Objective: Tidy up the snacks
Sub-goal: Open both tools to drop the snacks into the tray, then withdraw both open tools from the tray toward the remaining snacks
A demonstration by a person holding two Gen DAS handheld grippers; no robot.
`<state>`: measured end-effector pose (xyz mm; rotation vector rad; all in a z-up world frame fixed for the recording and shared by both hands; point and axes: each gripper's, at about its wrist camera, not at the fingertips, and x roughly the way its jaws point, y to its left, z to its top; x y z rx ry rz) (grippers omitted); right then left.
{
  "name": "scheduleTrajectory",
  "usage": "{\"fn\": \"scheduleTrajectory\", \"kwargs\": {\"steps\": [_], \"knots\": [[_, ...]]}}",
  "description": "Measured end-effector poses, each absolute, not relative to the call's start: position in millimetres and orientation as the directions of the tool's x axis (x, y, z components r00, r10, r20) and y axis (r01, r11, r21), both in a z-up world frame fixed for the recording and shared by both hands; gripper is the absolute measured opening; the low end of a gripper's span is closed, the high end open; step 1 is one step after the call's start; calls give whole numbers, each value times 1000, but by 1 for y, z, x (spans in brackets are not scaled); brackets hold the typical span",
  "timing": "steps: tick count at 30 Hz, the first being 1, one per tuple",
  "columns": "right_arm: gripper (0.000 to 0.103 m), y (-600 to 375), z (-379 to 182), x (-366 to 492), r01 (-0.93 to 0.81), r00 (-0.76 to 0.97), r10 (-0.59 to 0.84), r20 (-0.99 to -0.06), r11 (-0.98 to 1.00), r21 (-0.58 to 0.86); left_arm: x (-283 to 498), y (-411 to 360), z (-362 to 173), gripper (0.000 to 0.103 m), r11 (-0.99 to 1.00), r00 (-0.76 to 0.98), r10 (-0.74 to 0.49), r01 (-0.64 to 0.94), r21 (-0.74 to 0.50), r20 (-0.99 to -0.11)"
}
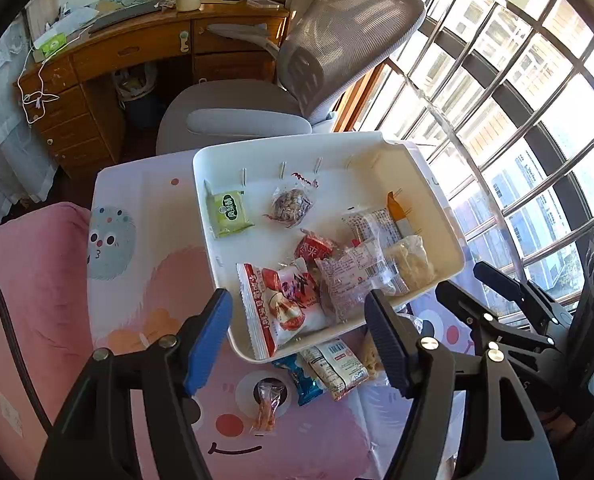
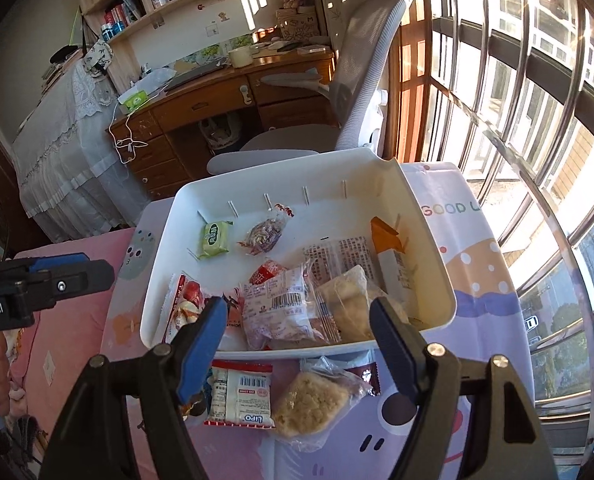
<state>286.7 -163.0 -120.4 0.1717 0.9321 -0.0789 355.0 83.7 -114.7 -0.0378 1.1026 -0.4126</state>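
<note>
Left wrist view looks down on a table covered by a pastel cartoon-printed cloth [image 1: 145, 248], and on it stands a wide white plastic bin [image 1: 425, 184] with low walls, which takes up most of the middle in both views. Behind it are a grey mesh office chair [image 1: 337, 40] and a wooden desk with drawers [image 1: 129, 52], with a barred window [image 1: 517, 100] along the right. Inside the bin, the near side holds a red-and-white printed snack bag [image 1: 285, 304] leaning over the front wall, a clear packet with a barcode label [image 2: 281, 304], a pale crumbly cake in clear wrap [image 2: 349, 300] and an orange-and-white carton stick [image 2: 389, 252] against the right wall. Farther back lie a small green square packet [image 1: 229, 212] and a twisted clear candy wrapper with dark contents [image 1: 291, 204], well apart from the pile. On the cloth just in front of the bin lie a white-and-red biscuit packet [image 2: 241, 396], a yellow rice-crisp block in clear wrap [image 2: 313, 404], a blue packet [image 1: 303, 384] and a small clear wrapper with orange pieces [image 1: 267, 404]. Left gripper [image 1: 299, 320] hovers over the bin's front wall with its jaws spread and nothing between them. Right gripper [image 2: 297, 332] hangs likewise parted and empty above the front rim.
</note>
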Motion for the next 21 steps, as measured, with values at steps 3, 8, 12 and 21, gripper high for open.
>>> {"fn": "scheduleTrajectory", "kwargs": {"steps": [3, 8, 12, 21], "knots": [[74, -164, -120, 278, 165, 586, 2, -810, 979, 121, 344, 88, -121, 72, 929, 380, -320, 304, -210, -868], [74, -163, -120, 257, 160, 581, 21, -814, 977, 139, 318, 99, -129, 72, 936, 380, -311, 281, -212, -871], [74, -163, -123, 237, 163, 570, 38, -820, 974, 158, 292, 106, -128, 72, 944, 398, -293, 264, -197, -869], [74, -162, -130, 198, 176, 549, 97, -830, 957, 229, 234, 114, -131, 72, 954, 430, -252, 263, -147, -867]]}}
